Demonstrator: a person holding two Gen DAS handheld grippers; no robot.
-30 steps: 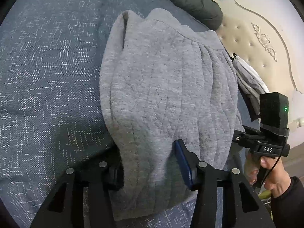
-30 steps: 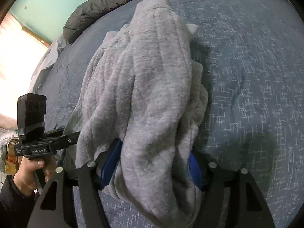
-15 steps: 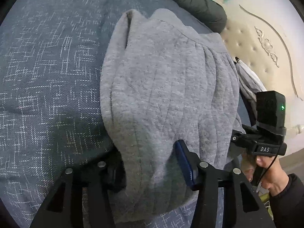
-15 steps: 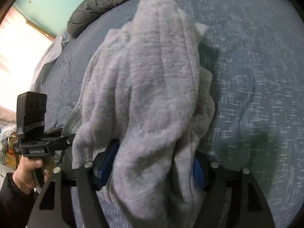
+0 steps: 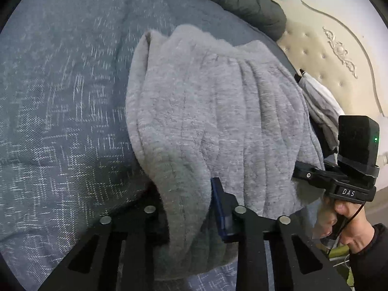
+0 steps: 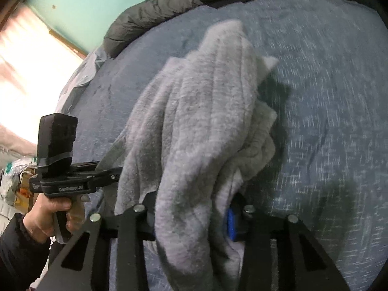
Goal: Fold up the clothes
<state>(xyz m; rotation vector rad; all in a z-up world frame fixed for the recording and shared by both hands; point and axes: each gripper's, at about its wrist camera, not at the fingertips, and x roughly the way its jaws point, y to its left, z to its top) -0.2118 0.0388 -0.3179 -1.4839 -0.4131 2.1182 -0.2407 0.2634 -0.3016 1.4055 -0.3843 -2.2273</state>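
The left hand-held gripper [image 5: 191, 208] has just been closing, and its jaws now pinch a bunched fold at the near end of the grey garment [image 5: 218, 121]; the blue pad on one finger [image 5: 219, 206] presses into the cloth. The right hand-held gripper [image 6: 191, 215] has likewise just been closing and is clamped on a thick gather of the same garment [image 6: 201, 126], cloth spilling over and between its fingers. Each gripper shows in the other's view, gripped by a bare hand [image 6: 48, 215] in a dark sleeve, so the two stand side by side along the garment's near edge, close together.

From both grippers the garment runs straight ahead, its long axis pointing away from the person toward the far side of the bed [image 5: 60, 121]. It lies on the blue-grey bedspread, roughly in the middle, with its near end gathered in the jaws and its far end resting on the cover. A dark padded jacket [image 5: 247, 2] lies along the far edge, and more clothes [image 5: 320, 111] sit by the cream headboard [image 5: 339, 55].

Neither hand is nearer; both hold the near edge. The fold likely turns on carrying that edge forward along the long axis, over the far end.
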